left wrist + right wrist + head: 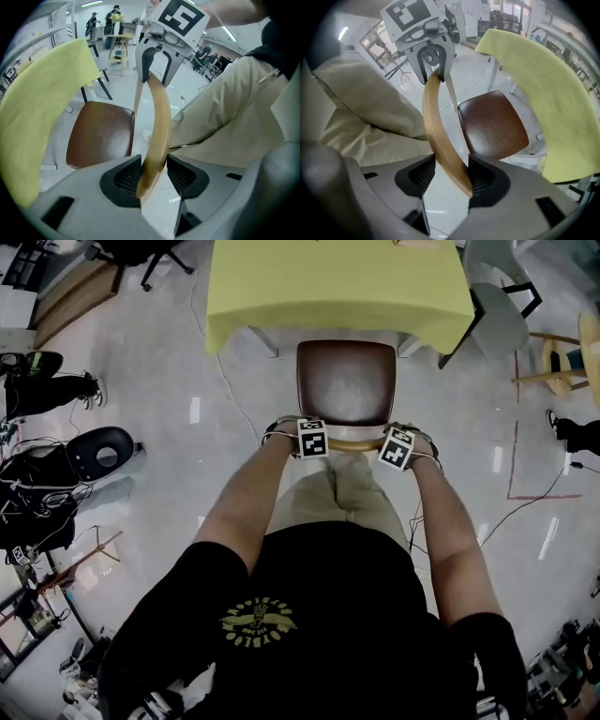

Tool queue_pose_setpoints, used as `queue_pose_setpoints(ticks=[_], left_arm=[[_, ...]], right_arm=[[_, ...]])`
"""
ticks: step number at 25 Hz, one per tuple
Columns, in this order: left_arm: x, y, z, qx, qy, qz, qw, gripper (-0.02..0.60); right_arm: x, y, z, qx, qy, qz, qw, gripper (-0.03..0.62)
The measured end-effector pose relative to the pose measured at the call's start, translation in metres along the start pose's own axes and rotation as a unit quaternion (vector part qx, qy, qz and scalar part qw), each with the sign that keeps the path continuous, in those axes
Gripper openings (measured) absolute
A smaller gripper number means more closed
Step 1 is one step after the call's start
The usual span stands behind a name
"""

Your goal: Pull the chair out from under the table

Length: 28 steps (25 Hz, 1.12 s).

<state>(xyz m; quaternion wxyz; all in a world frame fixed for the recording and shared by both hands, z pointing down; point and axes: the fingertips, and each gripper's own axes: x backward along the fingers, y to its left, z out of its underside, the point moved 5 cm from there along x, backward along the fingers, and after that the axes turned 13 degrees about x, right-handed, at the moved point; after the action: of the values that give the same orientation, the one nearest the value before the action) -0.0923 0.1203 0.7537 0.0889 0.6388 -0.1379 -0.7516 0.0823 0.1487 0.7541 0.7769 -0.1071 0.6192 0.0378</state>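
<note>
The chair has a brown seat and a curved wooden backrest. Its seat stands just in front of the table with the yellow-green cloth, front edge at the cloth's hem. My left gripper points down onto the backrest's left end and my right gripper onto its right end. In the left gripper view the wooden backrest runs between the pads of the left gripper, touching both. In the right gripper view the backrest is likewise pinched by the right gripper.
The person's legs in beige trousers stand right behind the chair. A grey chair and a wooden stool are at the table's right. Black gear and a round stool lie at the left; a cable crosses the floor.
</note>
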Motion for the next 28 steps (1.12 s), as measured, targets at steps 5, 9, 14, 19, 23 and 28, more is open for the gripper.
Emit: queue_pose_setpoints(ticks=[5,9,14,19,23,28], left_arm=[[-0.002,-0.009,0.008,-0.008,0.004,0.006,0.9999,0.169],[-0.004,-0.017,0.01,-0.015,0.006,0.004,0.9999,0.169],[-0.006,-0.033,0.015,-0.008,-0.003,0.01,0.9999,0.169],[-0.007,-0.036,0.014,0.004,-0.006,-0.004,1.0,0.169],[-0.005,-0.036,0.015,0.05,-0.021,-0.015,0.9984,0.173],[0.006,-0.039,0.013,0.132,-0.068,-0.024,0.9887,0.173]], right_arm=[[-0.003,0.019,-0.006,-0.011,0.001,0.002,1.0,0.213],[-0.005,0.031,-0.006,-0.021,0.001,0.009,1.0,0.213],[-0.003,0.044,-0.005,-0.021,0.001,0.002,1.0,0.213],[-0.001,0.046,-0.004,-0.026,-0.009,0.013,1.0,0.213],[0.011,0.044,-0.001,-0.079,-0.042,0.004,0.996,0.206],[0.028,0.038,0.021,-0.167,-0.092,0.012,0.982,0.108]])
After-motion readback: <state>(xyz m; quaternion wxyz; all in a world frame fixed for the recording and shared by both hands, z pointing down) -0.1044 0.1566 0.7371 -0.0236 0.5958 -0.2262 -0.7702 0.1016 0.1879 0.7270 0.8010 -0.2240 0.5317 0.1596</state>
